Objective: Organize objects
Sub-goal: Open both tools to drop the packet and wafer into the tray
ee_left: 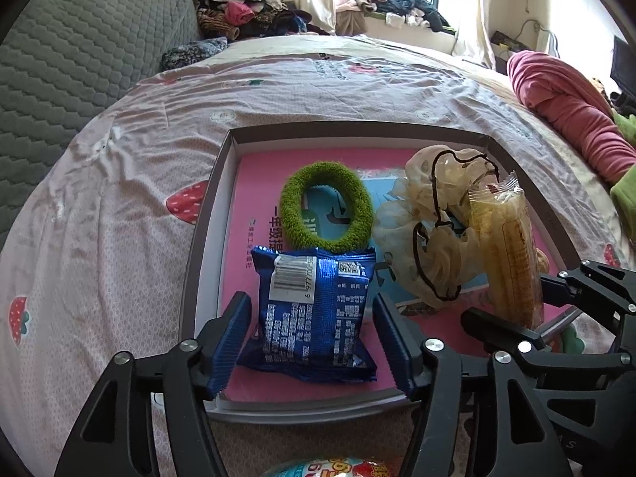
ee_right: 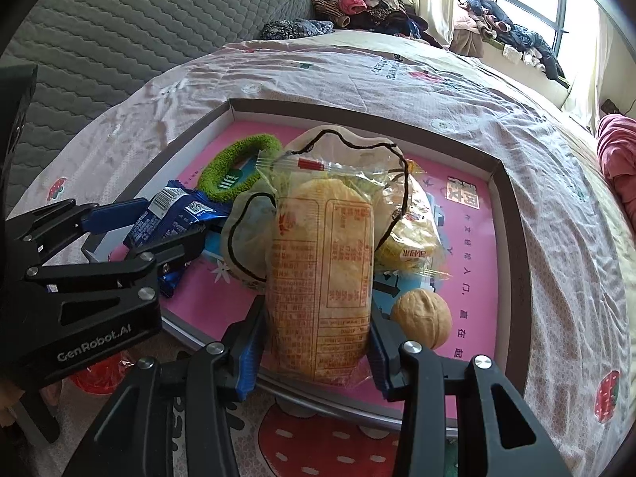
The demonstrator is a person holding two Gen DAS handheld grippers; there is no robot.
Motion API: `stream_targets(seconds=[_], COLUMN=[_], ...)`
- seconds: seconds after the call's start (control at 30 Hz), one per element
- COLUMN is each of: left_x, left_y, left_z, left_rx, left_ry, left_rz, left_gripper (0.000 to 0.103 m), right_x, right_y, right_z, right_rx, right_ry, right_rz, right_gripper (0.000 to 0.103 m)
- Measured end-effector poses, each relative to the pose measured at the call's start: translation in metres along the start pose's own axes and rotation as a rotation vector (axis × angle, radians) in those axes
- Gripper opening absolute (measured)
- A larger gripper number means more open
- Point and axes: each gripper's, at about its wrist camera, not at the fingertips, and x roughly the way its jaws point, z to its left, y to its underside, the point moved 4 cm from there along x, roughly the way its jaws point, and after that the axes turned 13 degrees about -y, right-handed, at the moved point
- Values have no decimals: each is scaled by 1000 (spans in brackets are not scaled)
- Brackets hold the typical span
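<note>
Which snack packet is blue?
The blue packet with the barcode, lying flat in the box between the left gripper's open fingers. The other packet, in the right gripper, is clear and yellow.

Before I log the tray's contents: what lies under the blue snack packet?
The blue snack packet lies on a pink book lining the tray. Whatever the packet covers, and anything beneath the book, stays hidden.

Snack packet (ee_left: 314, 310) in tray (ee_left: 206, 238) — scrunchie (ee_left: 326, 206) behind

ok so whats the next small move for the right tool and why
Probably lower and release: the right tool grips the clear yellow snack packet above the grey tray, while the blue foil packet already lies free between the left tool fingers.
</note>
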Motion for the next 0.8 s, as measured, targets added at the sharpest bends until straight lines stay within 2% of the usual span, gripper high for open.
stream_targets(seconds=[0.17, 0.5, 0.67, 0.8], left_x=[-3, -15, -22, -29], left_y=[2, 1, 1, 0], left_z=[0, 6, 8, 9], left_rx=[6, 6, 13, 19], left_ry=[-6, -26, -44, -56], left_rz=[5, -16, -27, -36], left_gripper=[71, 77, 79, 81], right_x=[-3, -16, -26, -34], right_y=[-1, -3, -4, -4], right_z=[0, 1, 2, 3], right_rx=[-3, -1, 1, 4], right_ry=[8, 14, 20, 26], right_rz=[-3, -18, -26, -33], right_gripper=[52, 55, 60, 68])
